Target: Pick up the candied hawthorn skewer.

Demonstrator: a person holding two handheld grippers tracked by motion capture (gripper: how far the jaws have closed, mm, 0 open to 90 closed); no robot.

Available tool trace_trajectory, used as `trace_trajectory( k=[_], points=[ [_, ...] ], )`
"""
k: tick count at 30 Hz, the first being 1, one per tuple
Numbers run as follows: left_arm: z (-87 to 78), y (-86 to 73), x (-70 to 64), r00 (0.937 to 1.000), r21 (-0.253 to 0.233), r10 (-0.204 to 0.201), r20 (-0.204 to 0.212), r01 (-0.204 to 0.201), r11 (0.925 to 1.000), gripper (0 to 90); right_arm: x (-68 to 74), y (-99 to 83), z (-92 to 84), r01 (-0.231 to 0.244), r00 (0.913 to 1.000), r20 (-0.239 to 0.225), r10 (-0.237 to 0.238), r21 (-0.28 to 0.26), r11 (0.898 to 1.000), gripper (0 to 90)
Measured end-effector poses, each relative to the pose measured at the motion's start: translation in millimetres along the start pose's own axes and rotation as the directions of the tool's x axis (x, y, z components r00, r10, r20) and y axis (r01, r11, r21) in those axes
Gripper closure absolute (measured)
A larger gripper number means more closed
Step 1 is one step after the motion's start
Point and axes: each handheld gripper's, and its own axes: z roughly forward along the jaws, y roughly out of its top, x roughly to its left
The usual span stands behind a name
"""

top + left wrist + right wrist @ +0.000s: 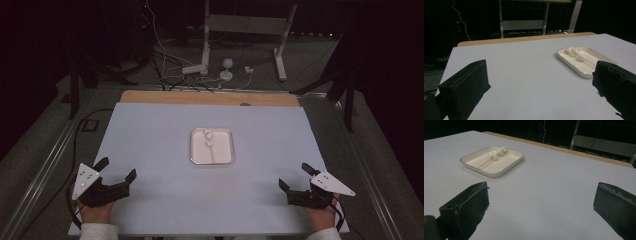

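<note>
We're right at the start: both the left hand-held gripper (116,168) and the right hand-held gripper (296,176) sit spread and empty near the tabletop's (150,145) front corners. The shallow white tray (212,159) waits mid-tabletop, small white lumps (208,136) clustered at its far end, untouched.

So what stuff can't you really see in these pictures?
- The little white lumps in the tray: too small and pale in the high view to tell what they are.
- The thin stick in the tray: the left gripper's jaw covers its near end in the left gripper view.
- The room behind the table: too dark.
</note>
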Motion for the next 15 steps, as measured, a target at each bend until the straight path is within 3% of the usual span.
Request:
trace_trajectory(
  k=[7,15],
  points=[
    [-0.7,-0.1,0.4,0.9999,0.003,-0.009,-0.015,0.009,1.0000,1.3,-2.9,-1.2,-0.5,-0.032,0.9995,0.004,0.032,0.010,0.999,0.2],
    [1.0,1.4,-0.3,0.9994,0.039,-0.020,-0.029,0.022,0.9990,1.3,-1.7,-1.7,0.4,-0.029,0.9995,0.017,0.028,0.027,0.999,0.2]
  ],
)
